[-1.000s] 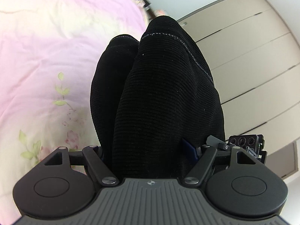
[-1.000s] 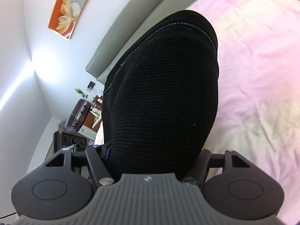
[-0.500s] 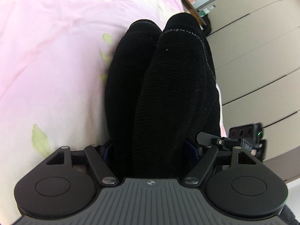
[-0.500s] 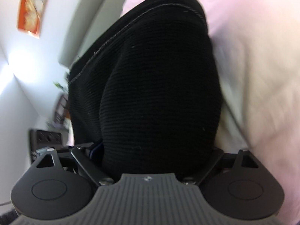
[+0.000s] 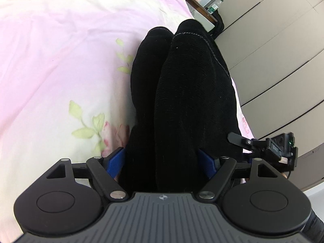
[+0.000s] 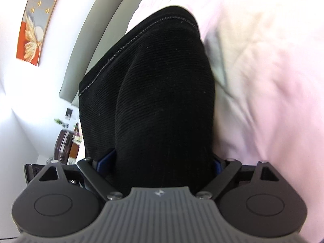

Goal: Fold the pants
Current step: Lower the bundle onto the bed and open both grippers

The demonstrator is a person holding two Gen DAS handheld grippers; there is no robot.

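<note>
Black ribbed pants [image 5: 192, 93] lie bunched in thick folds on the pink bed cover [image 5: 60, 64], filling the space between the fingers of my left gripper [image 5: 162, 160]. Its blue pads [image 5: 115, 161] stand wide at either side of the cloth and the fingertips are hidden under it. In the right wrist view the same pants [image 6: 162, 101], with a stitched hem on top, sit between the wide jaws of my right gripper [image 6: 160, 162]. Only slivers of its blue pads [image 6: 106, 159] show. Neither gripper squeezes the cloth.
The bed cover is pink and cream with a flower print [image 5: 95, 127]. Beige wardrobe doors [image 5: 273, 50] stand beyond the bed's edge. In the right wrist view a grey headboard [image 6: 97, 30], a framed picture [image 6: 34, 26] and a dark suitcase [image 6: 63, 147] are at the left.
Both grippers have sunk toward the bed with the pants. Their blue pads now show at the sides of the cloth, and the right jaws stand wider than a second ago.
</note>
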